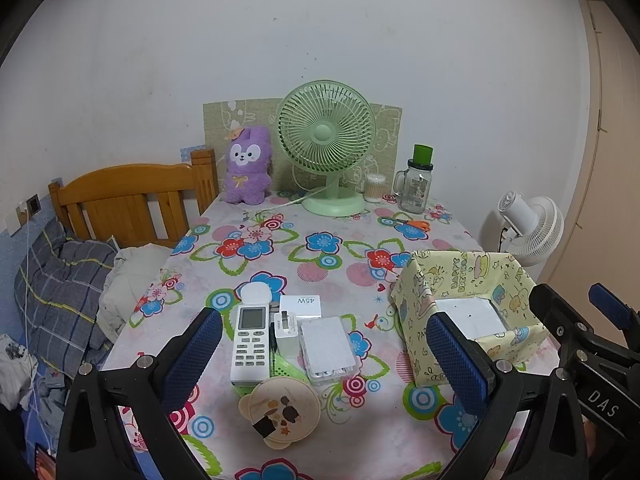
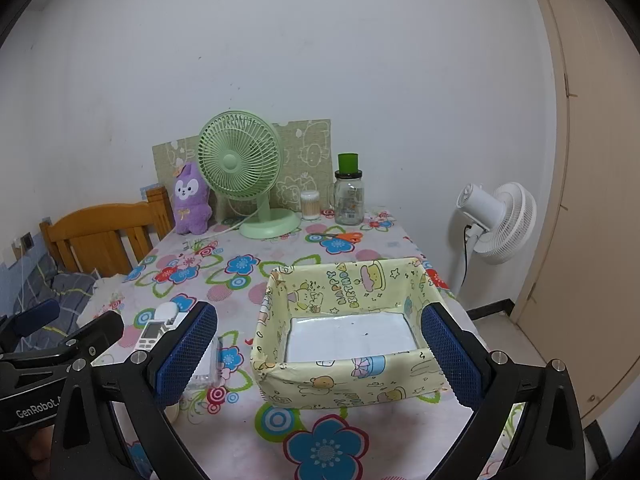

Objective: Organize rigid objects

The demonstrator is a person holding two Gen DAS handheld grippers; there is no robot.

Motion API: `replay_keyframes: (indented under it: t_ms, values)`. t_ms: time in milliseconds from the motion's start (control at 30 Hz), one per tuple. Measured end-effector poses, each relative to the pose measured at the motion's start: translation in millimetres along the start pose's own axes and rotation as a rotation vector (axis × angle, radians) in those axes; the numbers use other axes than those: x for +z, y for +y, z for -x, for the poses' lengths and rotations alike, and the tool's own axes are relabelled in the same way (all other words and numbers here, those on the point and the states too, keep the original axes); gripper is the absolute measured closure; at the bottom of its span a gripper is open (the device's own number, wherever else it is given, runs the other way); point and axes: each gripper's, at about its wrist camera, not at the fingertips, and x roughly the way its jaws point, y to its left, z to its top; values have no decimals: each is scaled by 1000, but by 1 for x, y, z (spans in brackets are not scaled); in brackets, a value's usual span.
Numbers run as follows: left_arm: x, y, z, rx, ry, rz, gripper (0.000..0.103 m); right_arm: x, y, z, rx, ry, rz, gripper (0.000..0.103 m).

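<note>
A cluster of rigid objects lies on the flowered table: a white remote (image 1: 250, 344), a white charger (image 1: 287, 332), a white 45W box (image 1: 301, 306), a clear plastic case (image 1: 327, 348), a round white disc (image 1: 255, 293) and a beige round lid (image 1: 282, 410). My left gripper (image 1: 324, 360) is open above and around them, holding nothing. A yellow cartoon-print box (image 2: 352, 380) with a white bottom stands to their right, empty. My right gripper (image 2: 320, 356) is open in front of the box, holding nothing. The remote (image 2: 154, 334) shows partly behind the right gripper's left finger (image 2: 186, 354).
At the back stand a green desk fan (image 1: 328, 148), a purple plush (image 1: 246, 166), a cotton swab jar (image 1: 375, 188) and a glass mug with green lid (image 1: 416, 184). Orange scissors (image 1: 412, 223) lie near them. A wooden bed headboard (image 1: 132, 196) is left, a white floor fan (image 2: 496, 220) right.
</note>
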Motion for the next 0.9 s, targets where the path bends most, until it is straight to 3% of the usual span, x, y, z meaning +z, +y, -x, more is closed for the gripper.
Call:
replay_keyframes:
  t_ms: [900]
  values:
    - [-1,0,-1,0,3,2,0,-3,2,-1,-8,-5,-3,0]
